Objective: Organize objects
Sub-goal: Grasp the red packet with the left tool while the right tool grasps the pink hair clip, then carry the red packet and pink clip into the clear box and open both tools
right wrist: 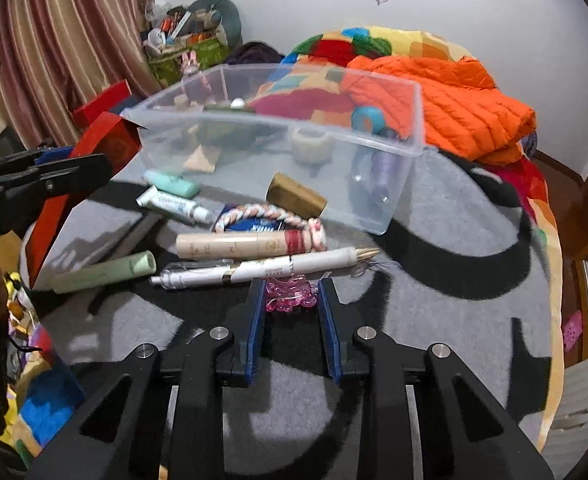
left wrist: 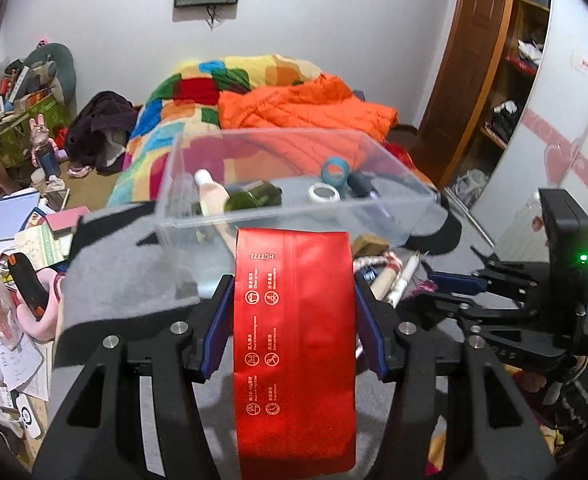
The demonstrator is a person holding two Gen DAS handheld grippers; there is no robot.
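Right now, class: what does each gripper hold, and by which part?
The left gripper grips the red pouch by its two long side edges. The right gripper's fingers close on the pink clear trinket by its sides.

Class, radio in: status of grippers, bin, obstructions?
Left gripper clamps red foil pouch. Right gripper closed on pink plastic charm. Clear plastic bin open. White pen adjacent.

Home bedroom, quilt-covered bed (left wrist: 198, 92), wardrobe (left wrist: 506, 80)

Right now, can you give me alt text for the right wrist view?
The right gripper has its fingers closed around a pink translucent plastic charm on the grey blanket. Just beyond lie a white pen and other small items, before a clear plastic bin.
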